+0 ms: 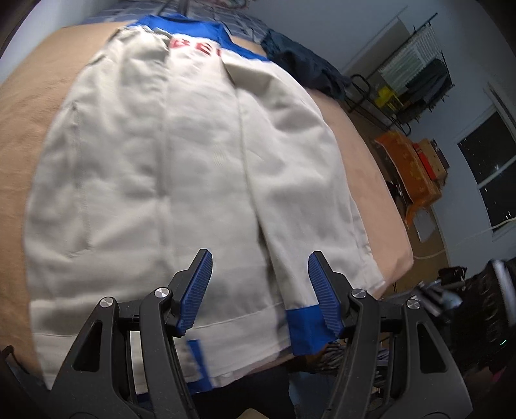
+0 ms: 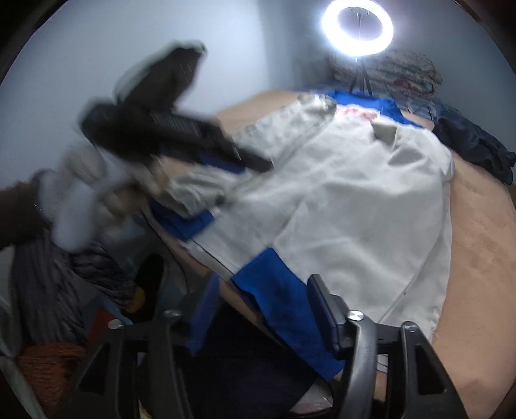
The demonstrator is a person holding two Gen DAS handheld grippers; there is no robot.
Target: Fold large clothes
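A large white shirt [image 1: 180, 154] with blue collar, blue cuffs and red letters lies flat on a tan bed [image 1: 29, 106], both sides folded toward its middle. My left gripper [image 1: 259, 277] is open and empty, hovering over the shirt's near hem beside a blue cuff [image 1: 304, 328]. In the right wrist view the shirt [image 2: 361, 199] stretches ahead, and my right gripper [image 2: 261, 306] is open around the near blue cuff [image 2: 283, 309] without closing on it. The left gripper [image 2: 174, 129] appears there blurred, held by a gloved hand above the shirt's left side.
A dark blue garment [image 1: 303, 64] lies at the bed's far right corner. A ring light [image 2: 358, 27] stands behind the bed with stacked bedding. Right of the bed are an orange cloth [image 1: 409, 174], a drying rack [image 1: 416, 74] and a window. Dark fabric hangs below the bed's near edge.
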